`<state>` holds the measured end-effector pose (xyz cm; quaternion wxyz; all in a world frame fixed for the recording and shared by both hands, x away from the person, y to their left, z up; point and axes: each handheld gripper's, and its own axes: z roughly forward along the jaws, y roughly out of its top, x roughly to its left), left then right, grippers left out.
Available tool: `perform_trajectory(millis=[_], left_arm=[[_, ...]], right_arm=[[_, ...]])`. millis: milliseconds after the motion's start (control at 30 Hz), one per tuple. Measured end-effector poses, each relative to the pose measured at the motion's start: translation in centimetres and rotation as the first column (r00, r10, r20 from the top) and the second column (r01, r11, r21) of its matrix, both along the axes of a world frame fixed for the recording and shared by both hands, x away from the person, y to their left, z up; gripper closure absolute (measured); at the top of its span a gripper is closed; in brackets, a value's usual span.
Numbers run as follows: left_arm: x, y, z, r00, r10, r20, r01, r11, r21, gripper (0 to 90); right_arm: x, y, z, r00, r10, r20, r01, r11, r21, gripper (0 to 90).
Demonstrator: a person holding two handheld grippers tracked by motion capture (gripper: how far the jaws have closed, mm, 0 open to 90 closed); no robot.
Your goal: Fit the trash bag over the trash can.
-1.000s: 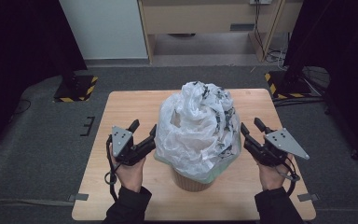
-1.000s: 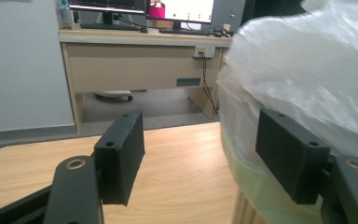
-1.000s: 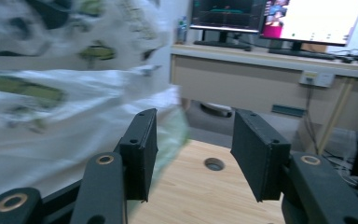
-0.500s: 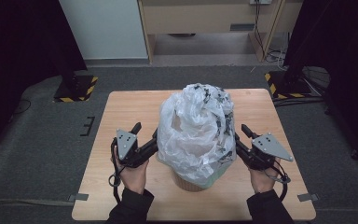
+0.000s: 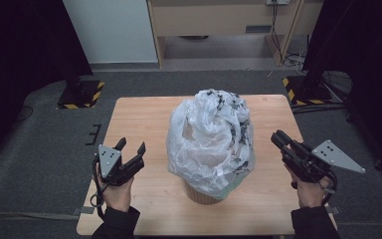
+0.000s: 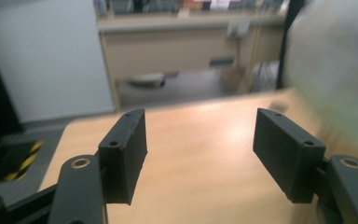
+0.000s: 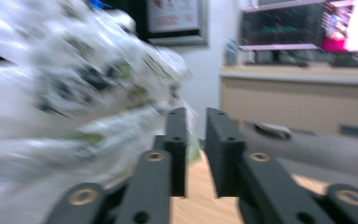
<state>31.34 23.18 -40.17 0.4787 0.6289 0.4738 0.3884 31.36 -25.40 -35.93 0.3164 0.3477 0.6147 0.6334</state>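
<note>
Bag hides most of the bin at mid-table

Plastic bag (image 5: 210, 140) — white, crumpled, printed with dark marks — billows up from a tan bin (image 5: 204, 194) that stands at the middle of the wooden table (image 5: 139, 114), towards its near edge. The bag drapes down over the bin's rim and walls, so only a low band of the bin shows beneath it in the high view. What lies inside cannot be seen; the bag bulges full and rises well above the bin.

In the right gripper view the bag is a smeared white mass (image 7: 74, 93) on the left, its print unreadable through blur. In the left gripper view it is a pale haze (image 6: 340, 70) at the right edge, cut off by the frame.

The left gripper (image 5: 132, 148) is held to the left of the bag, near the table's near-left part, well apart from the plastic. Its jaws stand wide with bare tabletop between them, grasping nothing.

The right gripper (image 5: 277, 138) is held to the right of the bag, just apart from it. Its jaws have just been closing — a narrow slit remains between the pads (image 7: 221, 149), and nothing sits in it. The bag's edge shows just behind the left pad, though blur makes it impossible to tell whether the two touch.

Both forearms are cut off by the bottom of the high view.
</note>
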Motion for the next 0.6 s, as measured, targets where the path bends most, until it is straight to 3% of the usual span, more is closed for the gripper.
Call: perform_trajectory(millis=[100,167,300,467,600], left_arm=[[0.6,1.2,-2.9,0.9958,0.01,-0.091,-0.006,0.9986,0.053,34.8],[0.9,2.0,-4.9,0.9879,0.012,-0.155,-0.001,0.9974,0.073,34.8],[0.9,3.0,-8.0,0.9709,0.024,-0.238,-0.004,0.9963,0.086,34.7],[1.5,2.9,-9.7,0.9515,0.035,-0.306,-0.003,0.9947,0.103,34.3],[2.2,2.4,-10.9,0.9343,0.035,-0.355,0.013,0.9912,0.132,33.5]], right_arm=[[-0.5,-0.4,1.2,0.9949,0.093,0.038,-0.093,0.996,0.014,87.5],[-0.6,-0.6,2.0,0.9845,0.17,0.041,-0.171,0.985,0.024,90.0],[-0.5,0.1,3.4,0.9509,0.307,0.042,-0.308,0.951,0.015,90.0],[0.4,2.7,4.4,0.8987,0.436,0.048,-0.437,0.899,0.02,90.0],[1.6,4.8,4.6,0.8799,0.475,0.023,-0.475,0.88,0.004,90.0]])
